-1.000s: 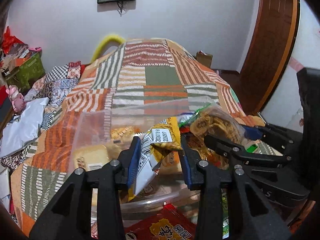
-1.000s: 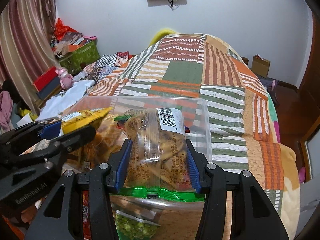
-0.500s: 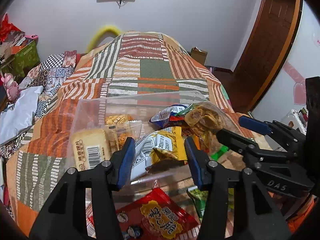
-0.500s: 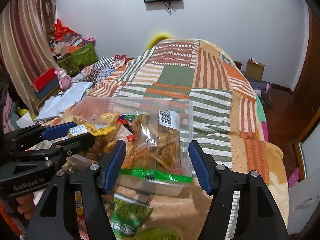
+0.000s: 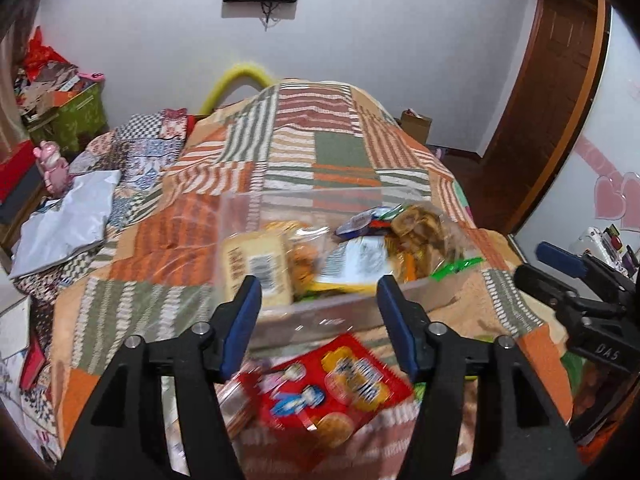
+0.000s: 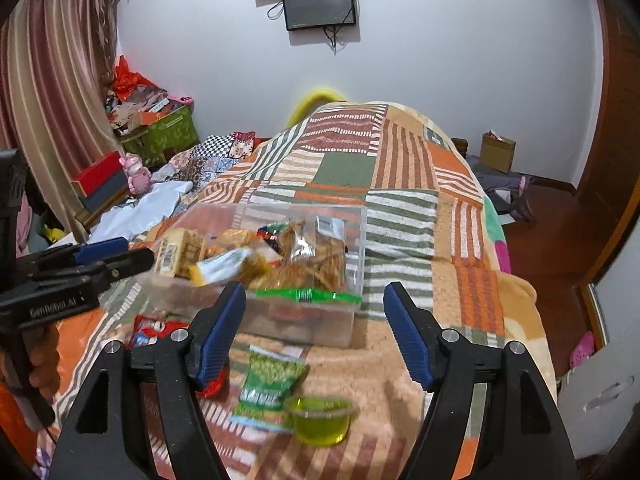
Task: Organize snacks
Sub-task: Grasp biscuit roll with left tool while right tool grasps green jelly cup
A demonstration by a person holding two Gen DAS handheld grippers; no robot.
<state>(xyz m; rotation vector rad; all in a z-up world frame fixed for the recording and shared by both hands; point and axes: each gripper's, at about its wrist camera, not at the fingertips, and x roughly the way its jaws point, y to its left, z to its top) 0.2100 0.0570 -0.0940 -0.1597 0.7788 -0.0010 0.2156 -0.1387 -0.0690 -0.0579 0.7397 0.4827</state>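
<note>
A clear plastic bin point(image 5: 332, 314) point(image 6: 352, 240) sits on the patchwork bed and holds several snack packets, among them a yellow-and-white packet point(image 5: 356, 264) and a clear bag of fried chips with a green strip point(image 6: 316, 264). My left gripper point(image 5: 318, 324) is open and empty, just short of the bin's near wall. My right gripper point(image 6: 314, 324) is open and empty, above the bed in front of the bin. A red snack packet point(image 5: 332, 388) lies below the left gripper. A green pea packet point(image 6: 268, 384) and a green jelly cup point(image 6: 320, 420) lie below the right gripper.
The patchwork bedspread point(image 5: 304, 148) stretches far behind the bin. White cloth point(image 5: 64, 216) and a pink toy point(image 5: 52, 168) lie at the left. A wooden door point(image 5: 552, 92) stands at the right. The bed's right edge drops to the floor point(image 6: 560, 240).
Both grippers let go of their packets into the bin, opened wide and pulled back toward me. The yellow-and-white packet and the chip bag now rest in the bin.
</note>
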